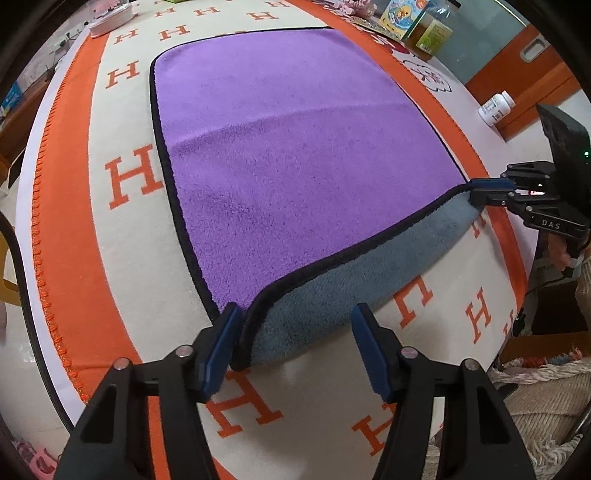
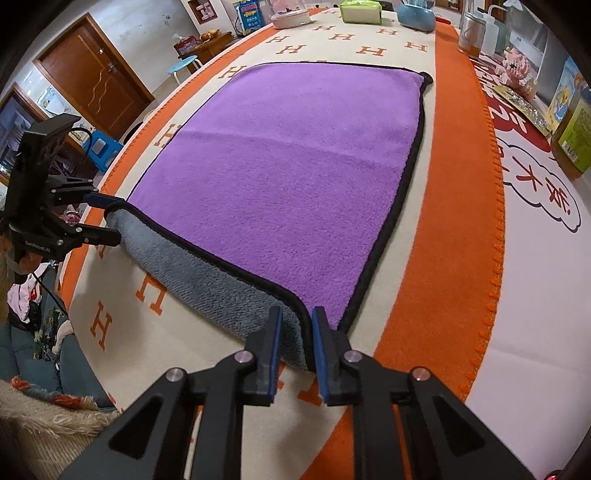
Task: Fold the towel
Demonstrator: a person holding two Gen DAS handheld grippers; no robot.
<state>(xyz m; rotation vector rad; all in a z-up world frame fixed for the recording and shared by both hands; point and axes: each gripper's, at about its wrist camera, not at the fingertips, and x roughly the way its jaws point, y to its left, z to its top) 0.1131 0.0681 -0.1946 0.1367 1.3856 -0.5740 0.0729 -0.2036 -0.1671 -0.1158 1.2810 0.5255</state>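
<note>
From the left wrist view, the purple towel lay spread on the orange-and-cream H-patterned blanket covering the table, its near edge lifted so the grey underside showed. The left claw stood released, jaws wide apart: the left finger touched the towel's black-trimmed near corner, the right finger stood clear of it. At the far right, the right claw was clenched on the other near corner. A white pill bottle stood beyond it.

From the right wrist view, the right claw gripped the towel's raised corner between its blue pads. The left claw sat open about the opposite corner. A green tissue pack lay at the table's far end.
</note>
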